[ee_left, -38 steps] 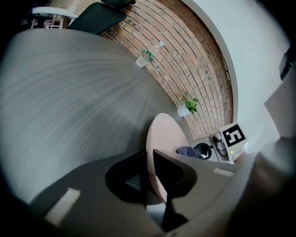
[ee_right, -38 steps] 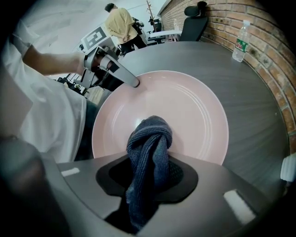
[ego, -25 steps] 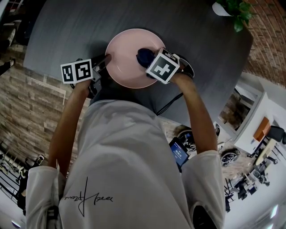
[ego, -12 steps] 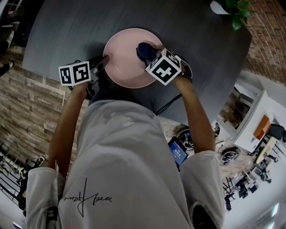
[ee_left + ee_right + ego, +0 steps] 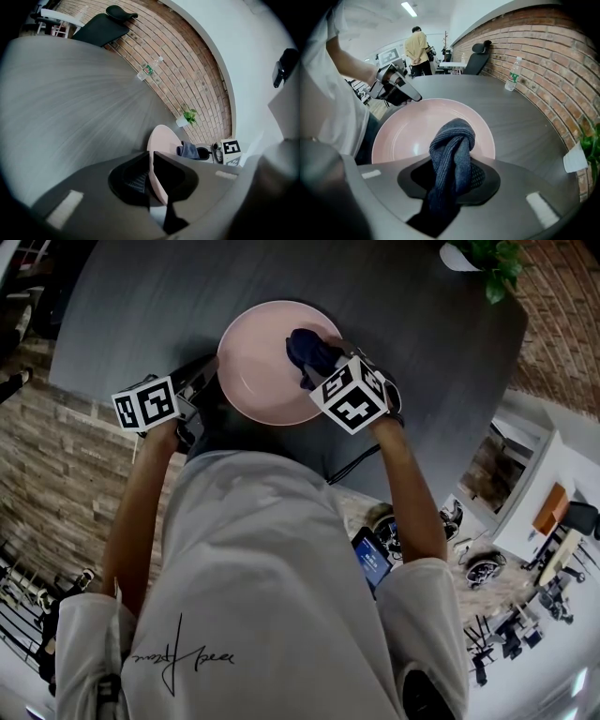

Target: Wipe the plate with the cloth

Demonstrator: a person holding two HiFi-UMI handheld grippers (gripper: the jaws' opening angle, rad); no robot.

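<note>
The pale pink plate (image 5: 258, 367) is sitting on the dark grey round bench (image 5: 131, 306). The left gripper (image 5: 208, 374) jaws are pinching the plate's rim. The right gripper (image 5: 322, 367) jaws are clamping a bunched dark blue cloth (image 5: 305, 348) over the plate. A brick wall (image 5: 525, 42) is running beyond the plate.

You work with one pink plate (image 5: 258, 367), sitting on one dark round surface (image 5: 141, 296). One dark blue cloth (image 5: 307, 351). Two grippers in your hands: left gripper (image 5: 208, 373), right gripper (image 5: 323, 367). Two marker cubes (image 5: 145, 404), one per gripper. One potted plant (image 5: 492, 259) at surface edge. One water bottle (image 5: 513, 74) beside brick wall. One black office chair (image 5: 480, 49). One person (image 5: 418, 47) in yellow shirt, in background.
</note>
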